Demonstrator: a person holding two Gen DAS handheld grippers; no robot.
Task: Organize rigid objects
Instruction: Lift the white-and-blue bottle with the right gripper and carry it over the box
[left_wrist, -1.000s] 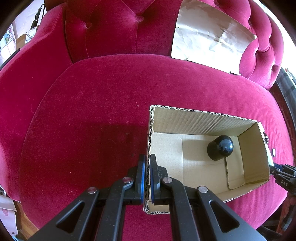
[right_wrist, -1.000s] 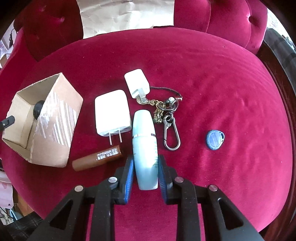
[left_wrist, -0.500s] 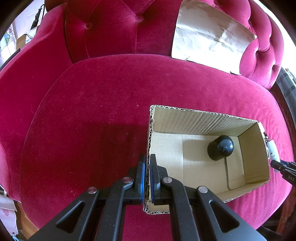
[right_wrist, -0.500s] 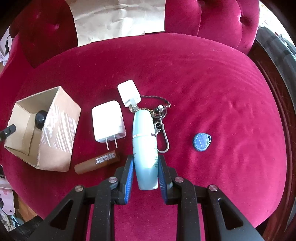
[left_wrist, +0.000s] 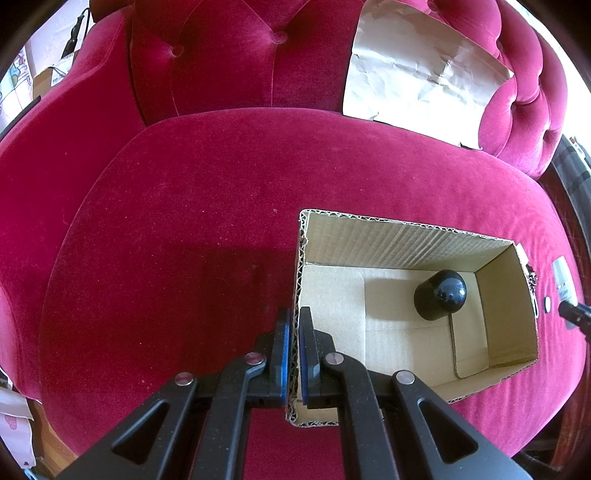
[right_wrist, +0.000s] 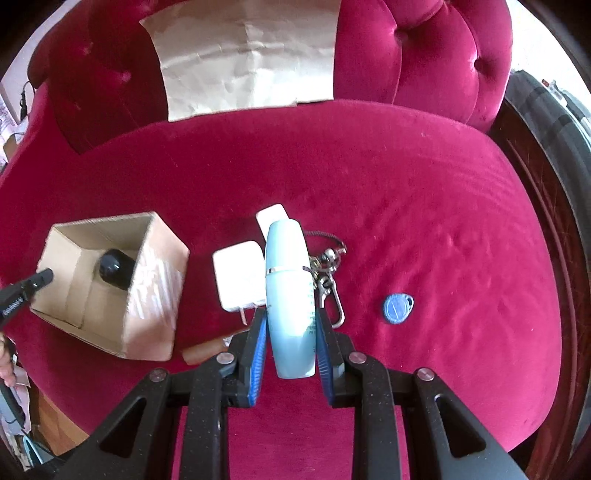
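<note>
Cardboard box (left_wrist: 406, 236) wall sits pinched in the left gripper (left_wrist: 291, 354), probably to steady it; a black cap (left_wrist: 441, 293) lies ahead inside. Right gripper (right_wrist: 290, 343) clamps a pale blue bottle (right_wrist: 290, 295) above the white charger (right_wrist: 238, 278), keyring (right_wrist: 327, 273) and blue fob (right_wrist: 397, 307), left of the box; its print is unreadable.

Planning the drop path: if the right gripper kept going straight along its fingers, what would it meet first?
Likely the small white charger just past the tip of the blue bottle held by the right gripper; depth is unclear.
</note>
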